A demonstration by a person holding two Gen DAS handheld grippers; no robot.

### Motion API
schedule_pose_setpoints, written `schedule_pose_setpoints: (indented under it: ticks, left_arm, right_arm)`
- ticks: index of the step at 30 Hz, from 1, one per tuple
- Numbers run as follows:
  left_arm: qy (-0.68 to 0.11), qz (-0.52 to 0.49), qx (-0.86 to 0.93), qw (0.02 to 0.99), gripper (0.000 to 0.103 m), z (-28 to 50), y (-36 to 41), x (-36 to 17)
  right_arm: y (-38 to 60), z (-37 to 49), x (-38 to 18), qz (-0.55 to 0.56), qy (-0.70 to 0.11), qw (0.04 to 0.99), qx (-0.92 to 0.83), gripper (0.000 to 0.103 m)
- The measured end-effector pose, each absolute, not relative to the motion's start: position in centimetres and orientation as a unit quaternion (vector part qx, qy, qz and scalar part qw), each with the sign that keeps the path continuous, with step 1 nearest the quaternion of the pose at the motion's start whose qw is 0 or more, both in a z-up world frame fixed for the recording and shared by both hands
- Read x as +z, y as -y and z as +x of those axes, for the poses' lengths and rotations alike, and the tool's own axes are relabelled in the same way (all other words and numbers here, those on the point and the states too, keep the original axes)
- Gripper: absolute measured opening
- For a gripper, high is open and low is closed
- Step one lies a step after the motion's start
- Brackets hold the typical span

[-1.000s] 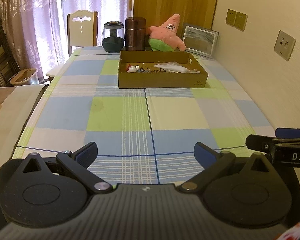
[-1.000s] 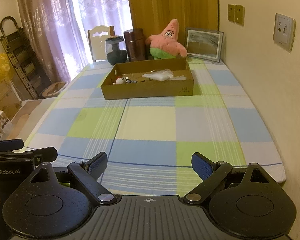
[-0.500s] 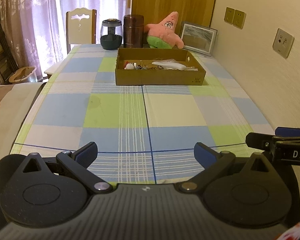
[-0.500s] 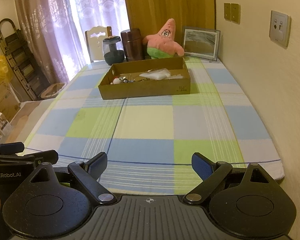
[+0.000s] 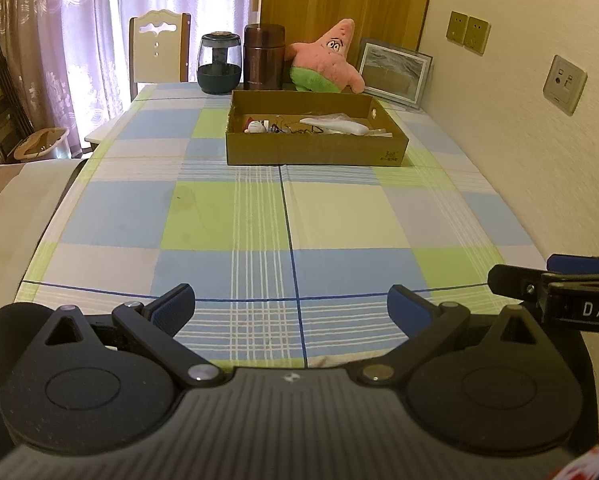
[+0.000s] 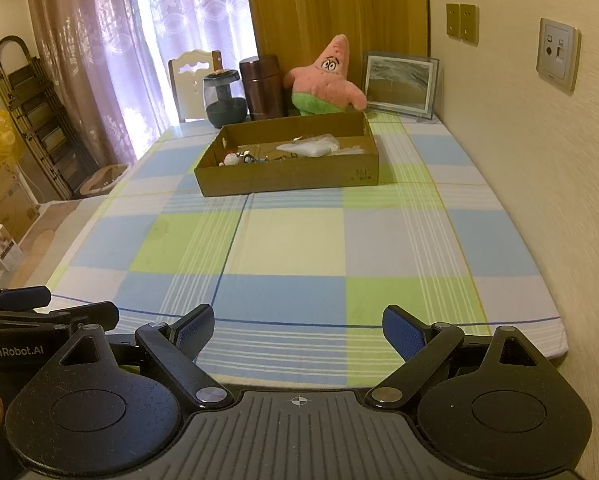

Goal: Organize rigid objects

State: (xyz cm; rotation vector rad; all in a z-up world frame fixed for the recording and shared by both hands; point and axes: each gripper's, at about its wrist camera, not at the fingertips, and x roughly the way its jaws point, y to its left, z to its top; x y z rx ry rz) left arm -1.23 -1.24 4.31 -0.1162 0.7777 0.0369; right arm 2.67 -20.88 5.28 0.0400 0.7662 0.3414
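A shallow cardboard box [image 5: 315, 154] [image 6: 287, 178] sits on the far half of the checked tablecloth [image 5: 227, 216] [image 6: 291, 240]. Inside it lie a small white figure [image 5: 256, 126] [image 6: 230, 159], a tangle of dark wire-like bits and a white plastic packet [image 5: 335, 125] [image 6: 309, 147]. My left gripper [image 5: 291, 307] hovers open over the table's near edge, nothing between its blue pads. My right gripper [image 6: 298, 325] is also open and empty beside it, well short of the box. Each gripper shows at the edge of the other's view.
Behind the box stand a dark glass jar [image 5: 218, 64], a brown canister [image 5: 263, 58], a pink star plush [image 5: 327, 60] and a framed picture [image 5: 393, 76]. A wall runs along the right side. A chair [image 5: 159, 52] is at the far end, folding racks at the left.
Both views have shifted slightly, so the box and back-row objects sit a little differently in frame. Both grippers stay open and empty.
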Motion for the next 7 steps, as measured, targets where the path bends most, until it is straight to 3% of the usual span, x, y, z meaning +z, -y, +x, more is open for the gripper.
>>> schedule_pose_setpoints:
  ticks: [7]
  left_arm:
    - [-0.377, -0.065, 0.015, 0.924, 0.101, -1.33, 1.22, 4.22]
  right_arm:
    - [20.87, 2.67, 5.27, 0.019, -0.373, 0.913, 0.165, 0.088]
